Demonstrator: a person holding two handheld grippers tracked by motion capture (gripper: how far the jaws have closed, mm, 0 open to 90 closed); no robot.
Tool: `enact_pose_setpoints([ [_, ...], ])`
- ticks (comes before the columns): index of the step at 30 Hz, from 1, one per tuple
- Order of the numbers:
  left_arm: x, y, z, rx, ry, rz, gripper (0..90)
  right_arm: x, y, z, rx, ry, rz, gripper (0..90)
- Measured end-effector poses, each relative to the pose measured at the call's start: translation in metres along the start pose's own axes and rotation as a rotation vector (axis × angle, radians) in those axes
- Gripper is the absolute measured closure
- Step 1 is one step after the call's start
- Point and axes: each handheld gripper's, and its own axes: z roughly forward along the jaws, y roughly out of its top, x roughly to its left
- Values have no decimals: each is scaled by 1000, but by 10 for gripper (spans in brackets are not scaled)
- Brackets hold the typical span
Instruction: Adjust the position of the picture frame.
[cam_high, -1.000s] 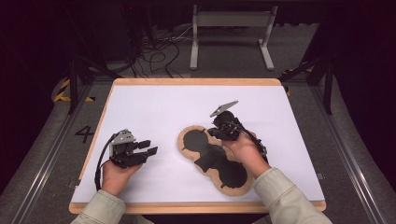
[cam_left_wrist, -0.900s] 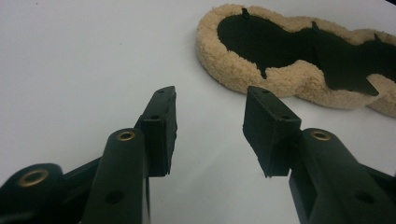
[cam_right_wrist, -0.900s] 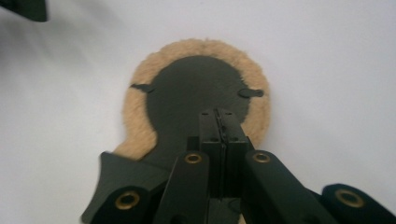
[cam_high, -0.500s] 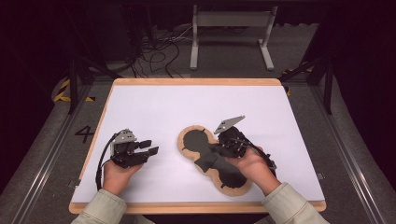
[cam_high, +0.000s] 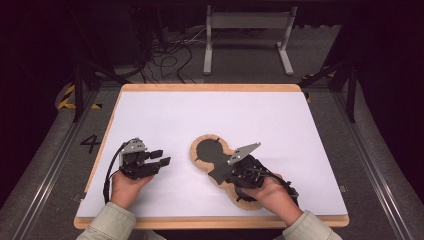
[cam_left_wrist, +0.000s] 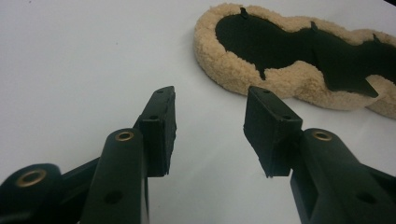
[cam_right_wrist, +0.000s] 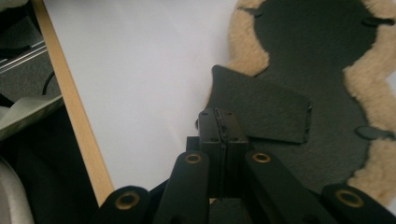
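Pale green-grey sleeves (cam_high: 107, 222) are worn. Each black claw (cam_left_wrist: 210, 130) is fitted with brass-ringed holes (a grey plate tops both).

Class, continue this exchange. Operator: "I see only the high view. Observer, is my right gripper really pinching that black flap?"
Observer: Yes. The right gripper is shut on the black flap's edge.
Operator: And the left gripper?
Observer: The left gripper is open, with nothing between the jaws.
Operator: Is it touching the pad?
Observer: No. The fleece pad lies ahead of it, apart.
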Motion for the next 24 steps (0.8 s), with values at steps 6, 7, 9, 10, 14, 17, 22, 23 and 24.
enact_pose_setpoints([
  [6,-1,1,0,2,0,-2,538,9,-10,11,34,28,5,900],
  [7,-1,1,0,3,0,-2,538,10,-12,14,40,32,3,900],
  [9,-2,1,1,5,-5,-7,538,12,-14,19,53,36,6,900],
  [10,-2,1,1,5,-5,-5,537,13,-16,21,63,38,5,900],
  [14,-1,2,2,4,-7,-2,536,16,-21,29,94,31,-4,900],
  [17,-1,2,3,3,-10,0,536,16,-21,29,93,28,-1,900],
  [22,-2,4,4,3,-17,1,535,16,-21,28,106,-2,-20,900],
  [23,-2,4,5,3,-18,1,535,15,-22,27,108,-7,-25,900],
  [24,-2,5,5,5,-21,1,535,14,-23,26,111,-12,-21,900],
])
